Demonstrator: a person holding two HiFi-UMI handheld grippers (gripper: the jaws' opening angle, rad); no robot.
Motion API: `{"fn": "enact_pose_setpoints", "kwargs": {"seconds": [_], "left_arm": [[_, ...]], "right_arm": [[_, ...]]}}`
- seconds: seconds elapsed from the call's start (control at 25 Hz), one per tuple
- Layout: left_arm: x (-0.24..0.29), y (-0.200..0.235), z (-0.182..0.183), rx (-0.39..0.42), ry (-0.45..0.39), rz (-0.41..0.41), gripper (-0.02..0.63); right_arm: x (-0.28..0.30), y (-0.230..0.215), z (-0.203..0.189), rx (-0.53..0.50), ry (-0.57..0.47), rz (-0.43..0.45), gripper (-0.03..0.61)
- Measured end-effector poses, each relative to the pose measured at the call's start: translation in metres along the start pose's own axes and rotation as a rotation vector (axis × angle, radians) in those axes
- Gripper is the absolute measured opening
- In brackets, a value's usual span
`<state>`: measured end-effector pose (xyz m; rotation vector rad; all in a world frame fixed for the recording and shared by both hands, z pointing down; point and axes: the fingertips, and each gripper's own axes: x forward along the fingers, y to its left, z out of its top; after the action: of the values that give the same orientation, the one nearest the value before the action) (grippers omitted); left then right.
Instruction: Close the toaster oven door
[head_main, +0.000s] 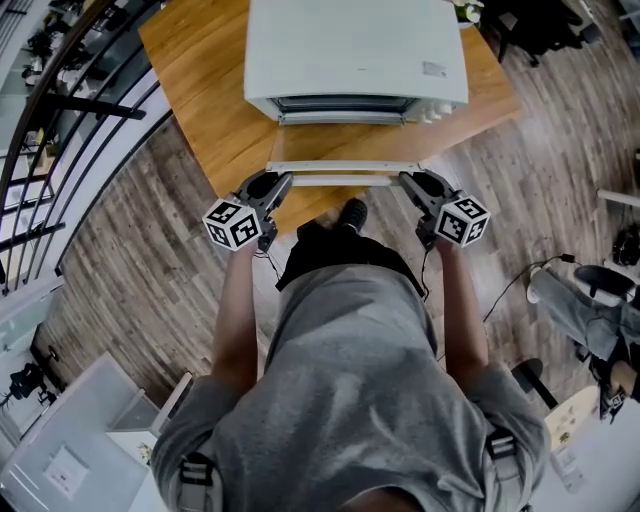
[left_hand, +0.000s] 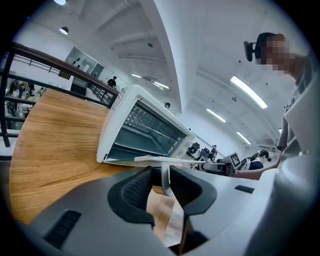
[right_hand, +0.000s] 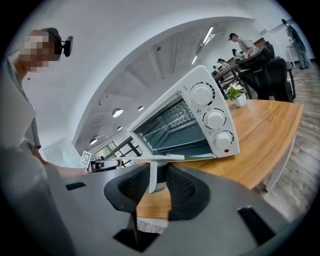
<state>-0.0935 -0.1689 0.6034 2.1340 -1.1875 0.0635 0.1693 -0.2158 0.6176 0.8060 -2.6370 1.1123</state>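
A white toaster oven (head_main: 355, 50) stands on the wooden table (head_main: 200, 80), and its door (head_main: 345, 167) hangs open and lies flat toward me. The door's pale handle bar (head_main: 345, 181) runs across the front edge. My left gripper (head_main: 286, 180) is shut on the handle's left post, and my right gripper (head_main: 405, 179) is shut on the right post. In the left gripper view the handle post (left_hand: 165, 177) sits pinched between the dark pads (left_hand: 137, 187), with the open oven cavity (left_hand: 147, 130) behind. In the right gripper view the handle post (right_hand: 152, 175) is likewise clamped, below the oven's knobs (right_hand: 215, 119).
The table's front corner ends just behind the open door. A dark metal railing (head_main: 70, 110) runs along the left. A white cabinet (head_main: 70, 450) stands at lower left. Cables and grey equipment (head_main: 590, 300) lie on the wood floor at right.
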Motion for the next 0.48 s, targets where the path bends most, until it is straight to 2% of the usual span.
{"fn": "enact_pose_setpoints", "kwargs": {"seconds": [0.12,0.36,0.48], "left_arm": [[0.001,-0.001,0.004,-0.02,-0.016,-0.015,0.124],[0.002,0.0,0.011,0.003,0.012,-0.038,0.13],[0.002,0.0,0.013,-0.007,0.011,-0.059,0.13]], "right_arm": [[-0.001,0.0,0.005,0.019,-0.015,-0.012,0.114],[0.001,0.0,0.011,0.085,-0.05,-0.018,0.114],[0.002,0.001,0.014,0.074,-0.043,-0.039,0.114]]}}
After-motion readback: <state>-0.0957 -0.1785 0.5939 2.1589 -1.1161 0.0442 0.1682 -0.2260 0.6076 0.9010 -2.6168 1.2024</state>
